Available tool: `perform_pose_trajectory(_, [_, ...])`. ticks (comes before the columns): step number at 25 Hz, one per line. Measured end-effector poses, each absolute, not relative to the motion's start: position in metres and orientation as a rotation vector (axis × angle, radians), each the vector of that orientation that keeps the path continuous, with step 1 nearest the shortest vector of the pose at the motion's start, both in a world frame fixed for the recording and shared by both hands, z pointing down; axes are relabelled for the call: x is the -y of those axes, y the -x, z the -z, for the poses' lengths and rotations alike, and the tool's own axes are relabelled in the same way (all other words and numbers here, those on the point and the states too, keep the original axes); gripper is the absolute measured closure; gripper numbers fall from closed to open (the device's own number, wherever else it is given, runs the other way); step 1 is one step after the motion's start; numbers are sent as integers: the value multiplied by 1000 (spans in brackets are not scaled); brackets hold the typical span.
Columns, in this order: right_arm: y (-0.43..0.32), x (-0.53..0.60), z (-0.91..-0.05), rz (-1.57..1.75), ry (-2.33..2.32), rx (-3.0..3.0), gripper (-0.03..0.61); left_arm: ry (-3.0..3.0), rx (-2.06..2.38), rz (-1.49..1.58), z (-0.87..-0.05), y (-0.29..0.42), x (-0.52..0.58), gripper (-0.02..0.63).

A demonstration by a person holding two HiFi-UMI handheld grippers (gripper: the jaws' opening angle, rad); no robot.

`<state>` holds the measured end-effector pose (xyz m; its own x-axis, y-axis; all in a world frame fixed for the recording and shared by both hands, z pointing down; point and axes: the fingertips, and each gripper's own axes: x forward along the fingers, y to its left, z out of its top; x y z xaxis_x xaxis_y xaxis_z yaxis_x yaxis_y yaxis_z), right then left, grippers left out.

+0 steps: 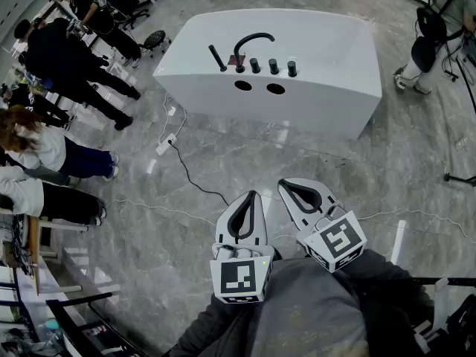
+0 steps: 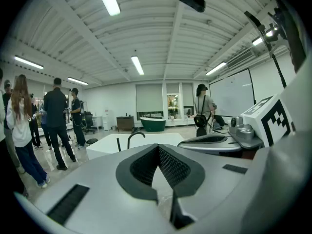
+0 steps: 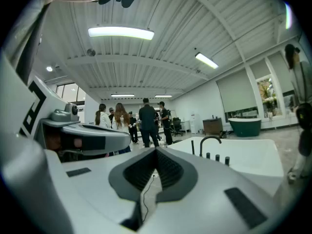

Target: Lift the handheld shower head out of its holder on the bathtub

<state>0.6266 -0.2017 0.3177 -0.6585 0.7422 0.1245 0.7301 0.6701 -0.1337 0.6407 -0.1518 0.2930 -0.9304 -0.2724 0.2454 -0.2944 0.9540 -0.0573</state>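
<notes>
— While both grippers hang low over the marble floor (image 1: pixel 357 177), where is the handheld shower head (image 1: pixel 217 58)?
— On the deck of the white bathtub (image 1: pixel 327 88), at about eleven o'clock from the grippers and well apart from them. It shows as a slim black stick, tilted, just at nine o'clock of the curved black faucet (image 1: pixel 249 42).
— And the knobs (image 1: pixel 274 66)?
— Three in a row, at three o'clock of the faucet.
— What of the tongs?
— The left gripper (image 1: pixel 252 195) has its jaws pressed together with nothing between them. The right gripper (image 1: pixel 285 184), just at its three o'clock, is likewise closed and empty.
— Anyone about?
— A group of people (image 1: pixel 67 58) at nine o'clock of the tub, and one person (image 1: pixel 435 28) at its two o'clock. A cable (image 1: pixel 186 171) trails over the floor at the tub's seven o'clock.
</notes>
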Motion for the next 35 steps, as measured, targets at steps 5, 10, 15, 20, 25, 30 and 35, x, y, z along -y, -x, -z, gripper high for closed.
perform_pose_trajectory(5, [-618,225,-320,-131,1216,2716,574,-430,2858,-154,-299,-632,177,611])
perform_pose_trajectory(10, [-610,250,-322,-160,1226,2704,574,-422,2836,-159,-303,-625,203,611])
perform_pose_trajectory(15, [-603,277,-321,-237,1262,2687,574,-403,2791,-161,-313,-619,230,611])
perform_pose_trajectory(20, [-597,280,-336,-258,1279,2637,574,-356,2752,-165,-326,-619,231,611])
perform_pose_trajectory(25, [-589,270,-356,-238,1293,2570,574,-334,2736,-162,-337,-608,225,611])
perform_pose_trajectory(30, [-574,260,-364,-200,1295,2557,574,-349,2748,-128,-346,-589,215,611])
perform_pose_trajectory(35, [-538,244,-367,-130,1267,2568,574,-388,2777,-75,-350,-549,197,611])
